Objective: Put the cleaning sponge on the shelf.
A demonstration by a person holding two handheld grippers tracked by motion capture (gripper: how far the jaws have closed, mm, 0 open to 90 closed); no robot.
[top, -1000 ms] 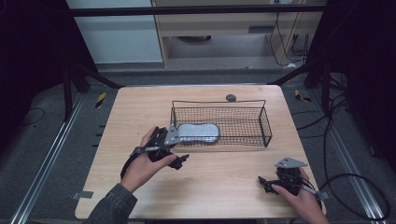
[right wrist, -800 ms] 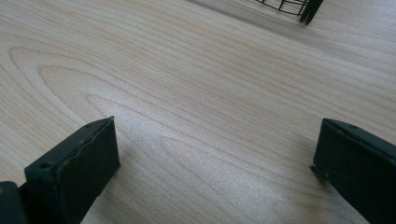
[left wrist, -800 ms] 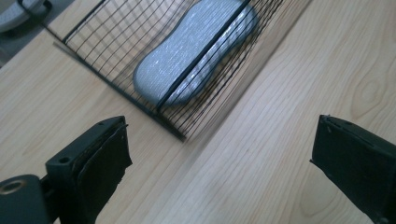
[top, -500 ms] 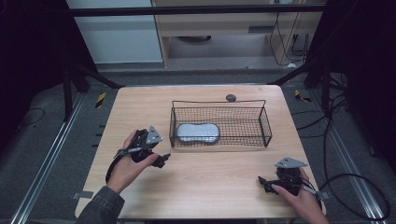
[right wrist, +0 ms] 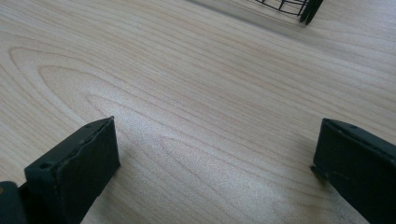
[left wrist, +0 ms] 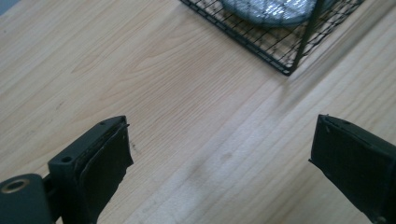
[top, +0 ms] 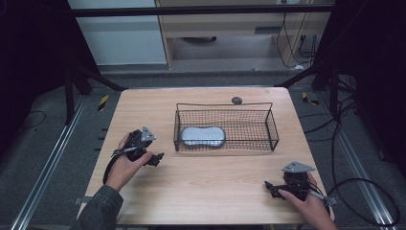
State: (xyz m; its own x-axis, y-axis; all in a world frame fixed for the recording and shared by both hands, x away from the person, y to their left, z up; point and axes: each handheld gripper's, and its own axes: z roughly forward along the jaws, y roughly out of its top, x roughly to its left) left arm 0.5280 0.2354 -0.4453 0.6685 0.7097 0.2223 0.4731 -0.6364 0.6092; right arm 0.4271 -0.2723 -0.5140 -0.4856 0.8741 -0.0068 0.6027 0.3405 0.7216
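Dim room, dark frame rails and cables around a pale wooden table [top: 201, 177]. Grain runs plainly across the top in both gripper views.

A black wire basket [top: 268, 125] sits on the far half of the table, long side facing the person. Open mesh walls, thin rod rim, a raised handle bar along the back. A small dark round object [top: 236, 100] lies on the table just behind it.

Inside the basket, at its left end, lies a pouch [top: 203, 136]: silvery grey, flat, oblong with rounded ends and a slight waist. In the left gripper view its surface looks shiny and finely speckled through the mesh.

Left gripper [top: 154, 158] is low over the table, just left of the basket's front corner, jaws spread wide, nothing between them. Basket corner and pouch edge appear beyond them.

Right gripper [top: 270, 187] is near the front right edge, well apart from the basket, jaws likewise wide apart over bare wood.
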